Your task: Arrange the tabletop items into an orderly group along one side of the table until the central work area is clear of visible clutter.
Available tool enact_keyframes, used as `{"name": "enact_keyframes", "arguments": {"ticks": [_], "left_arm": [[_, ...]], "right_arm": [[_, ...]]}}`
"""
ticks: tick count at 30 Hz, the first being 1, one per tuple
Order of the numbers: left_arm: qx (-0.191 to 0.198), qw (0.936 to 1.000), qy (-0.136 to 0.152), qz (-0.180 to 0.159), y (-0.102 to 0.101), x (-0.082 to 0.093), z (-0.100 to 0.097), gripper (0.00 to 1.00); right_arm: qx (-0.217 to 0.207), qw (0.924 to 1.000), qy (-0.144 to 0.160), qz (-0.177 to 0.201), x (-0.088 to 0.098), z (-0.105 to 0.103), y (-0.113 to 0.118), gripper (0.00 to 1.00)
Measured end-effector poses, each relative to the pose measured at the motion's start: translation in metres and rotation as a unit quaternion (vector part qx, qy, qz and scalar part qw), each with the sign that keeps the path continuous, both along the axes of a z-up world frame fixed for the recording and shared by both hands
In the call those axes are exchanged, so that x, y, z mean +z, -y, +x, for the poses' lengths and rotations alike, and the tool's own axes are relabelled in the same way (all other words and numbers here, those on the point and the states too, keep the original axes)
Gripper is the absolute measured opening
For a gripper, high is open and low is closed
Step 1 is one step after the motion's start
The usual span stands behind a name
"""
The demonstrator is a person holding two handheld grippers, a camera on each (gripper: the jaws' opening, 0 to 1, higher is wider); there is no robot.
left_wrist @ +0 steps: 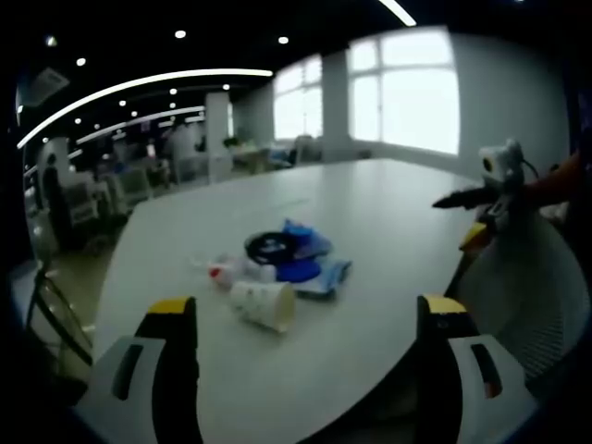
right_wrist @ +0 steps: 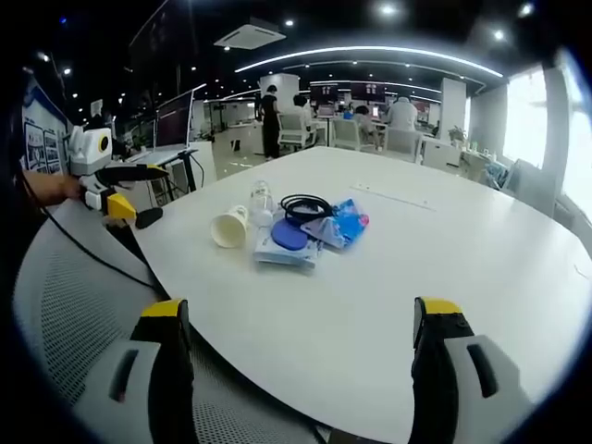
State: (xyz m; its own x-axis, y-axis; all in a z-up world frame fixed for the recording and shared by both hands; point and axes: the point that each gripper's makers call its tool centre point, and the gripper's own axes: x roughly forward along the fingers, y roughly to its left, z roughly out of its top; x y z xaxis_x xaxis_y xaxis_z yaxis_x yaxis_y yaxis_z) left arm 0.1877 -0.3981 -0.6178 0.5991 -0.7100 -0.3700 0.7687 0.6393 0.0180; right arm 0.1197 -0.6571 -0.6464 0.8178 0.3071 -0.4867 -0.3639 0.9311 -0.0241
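Note:
A small cluster lies on the white table (left_wrist: 388, 213): a paper cup (left_wrist: 264, 304) on its side, a clear bottle with a red cap (left_wrist: 231, 271), a coiled black cable (left_wrist: 274, 245), a blue round lid (left_wrist: 298, 270) and blue packets (left_wrist: 326, 275). My left gripper (left_wrist: 307, 319) is open, short of the cup. In the right gripper view the same cup (right_wrist: 228, 227), bottle (right_wrist: 261, 202), cable (right_wrist: 306, 205), lid (right_wrist: 289, 235) and packets (right_wrist: 344, 223) sit mid-table, and my right gripper (right_wrist: 301, 324) is open, well back from them. The right gripper (left_wrist: 481, 196) enters the left gripper view; the left gripper (right_wrist: 125, 199) enters the right gripper view.
A white mesh chair back (right_wrist: 65, 296) stands at the table edge, also seen as a chair back (left_wrist: 532, 277) in the left gripper view. Beyond the table are office desks, chairs and people (right_wrist: 270, 116). Large windows (left_wrist: 416, 92) line the far wall.

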Motion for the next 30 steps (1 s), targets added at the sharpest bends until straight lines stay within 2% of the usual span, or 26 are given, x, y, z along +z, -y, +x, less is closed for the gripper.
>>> {"name": "enact_keyframes", "arguments": {"ticks": [13,17,30], "left_arm": [[-0.005,1.0000,0.001,0.008,0.0015,-0.0018,-0.0018,0.95],[-0.005,0.9999,0.001,0.010,0.0012,-0.0021,-0.0013,0.95],[-0.011,0.9996,0.006,0.025,0.0029,-0.0014,0.0003,0.95]], "right_arm": [[0.002,1.0000,-0.004,-0.001,-0.0015,-0.0011,0.0004,1.00],[0.005,0.9999,-0.014,-0.001,-0.0042,-0.0029,-0.0004,0.95],[0.000,1.0000,-0.009,-0.004,-0.0023,-0.0017,0.0022,0.96]]}}
